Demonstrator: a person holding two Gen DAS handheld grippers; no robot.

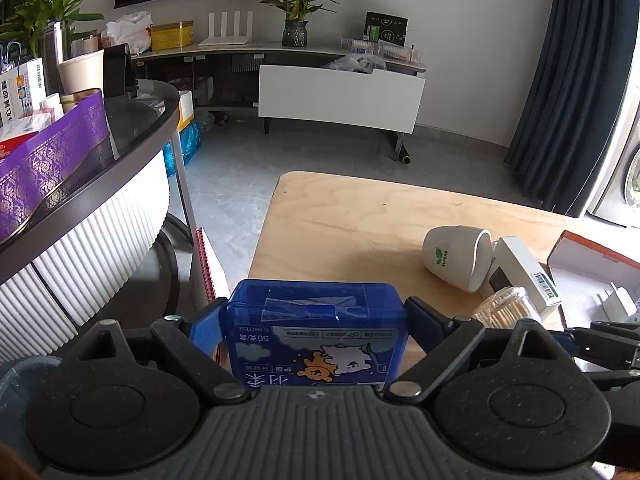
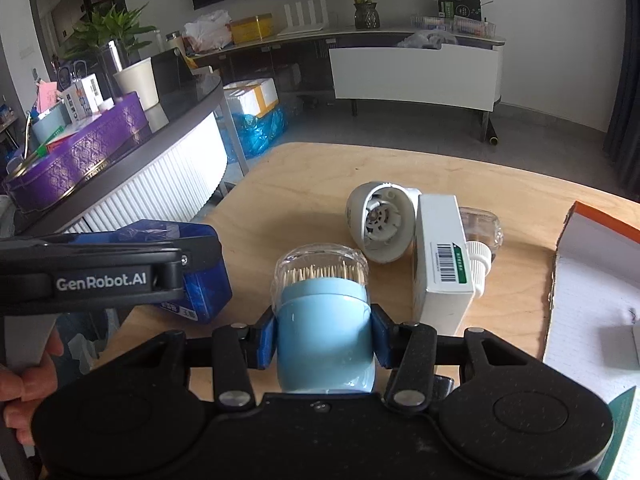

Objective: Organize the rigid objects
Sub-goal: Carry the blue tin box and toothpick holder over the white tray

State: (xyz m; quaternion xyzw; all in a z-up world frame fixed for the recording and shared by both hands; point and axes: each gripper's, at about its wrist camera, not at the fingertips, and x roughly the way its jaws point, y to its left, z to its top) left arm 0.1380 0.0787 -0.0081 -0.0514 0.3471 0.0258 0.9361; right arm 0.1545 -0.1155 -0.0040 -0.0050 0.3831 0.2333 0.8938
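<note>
My left gripper [image 1: 314,320] is shut on a blue plastic floss-pick box [image 1: 316,332] with a cartoon label, held over the near left edge of the wooden table [image 1: 360,216]. The box and the left gripper also show in the right wrist view [image 2: 196,272]. My right gripper [image 2: 324,336] is shut on a light blue toothpick holder [image 2: 324,320] with a clear cap full of toothpicks; its top shows in the left wrist view [image 1: 504,308]. A white mug [image 1: 456,256] lies on its side mid-table, also in the right wrist view [image 2: 380,220].
A white barcode box [image 2: 444,256] lies right of the mug, with a clear small bottle [image 2: 480,228] behind it. An open orange-edged cardboard box [image 2: 592,280] sits at the table's right. A curved counter with a purple tin [image 2: 76,160] stands to the left. A white charger plug [image 1: 618,300] lies near the right.
</note>
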